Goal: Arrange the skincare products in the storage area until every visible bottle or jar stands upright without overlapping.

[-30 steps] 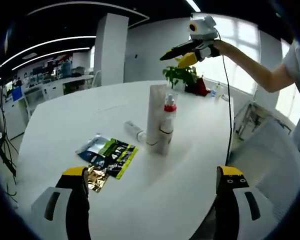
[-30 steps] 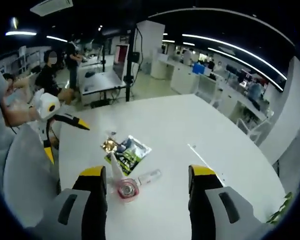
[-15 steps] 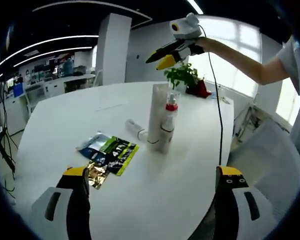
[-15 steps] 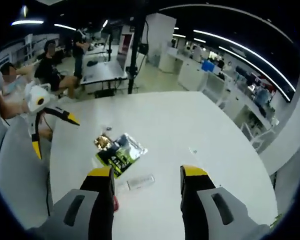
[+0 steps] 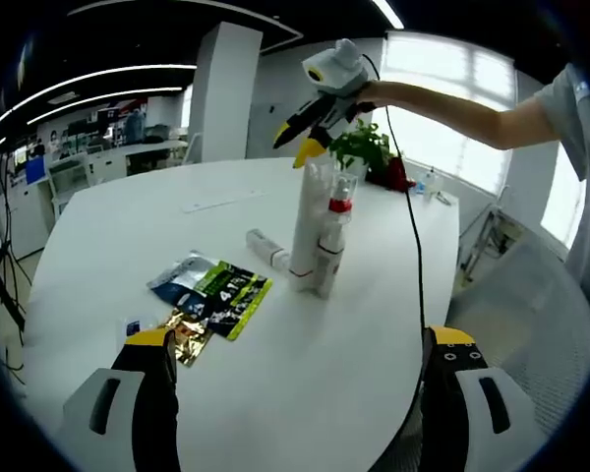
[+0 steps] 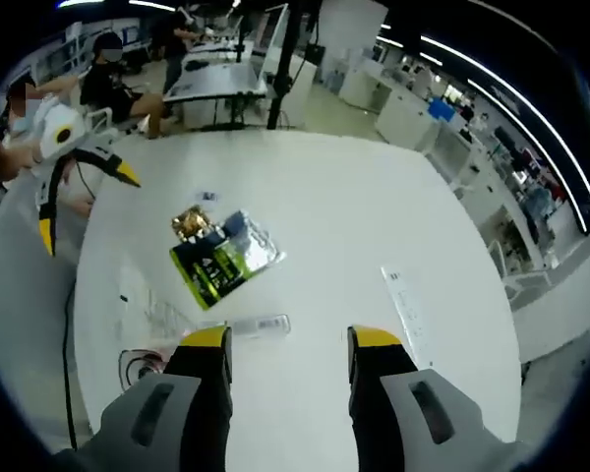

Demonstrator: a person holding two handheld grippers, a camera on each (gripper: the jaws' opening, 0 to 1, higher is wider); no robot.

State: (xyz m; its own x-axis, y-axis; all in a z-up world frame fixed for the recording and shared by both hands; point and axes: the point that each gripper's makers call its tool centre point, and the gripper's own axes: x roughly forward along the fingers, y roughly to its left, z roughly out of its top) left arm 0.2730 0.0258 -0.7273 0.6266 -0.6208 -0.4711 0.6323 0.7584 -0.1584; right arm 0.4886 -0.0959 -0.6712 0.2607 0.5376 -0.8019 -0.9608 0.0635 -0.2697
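- I am judging two products done: the tall tube and the red-collared spray bottle are standing upright, touching, well ahead of my left gripper fingers.
- One small bottle is lying on the worktop beside them; that one is left to do.
- My right gripper is hovering above the tube, small bottle just ahead of its fingers.
- Both grippers' fingers are spread wide, holding nothing.
- Sachets are lying flat ahead of the left finger.

Bare white table is seen before the left gripper; the sachets, the lying small bottle and the touching tall tube and spray bottle block farther in
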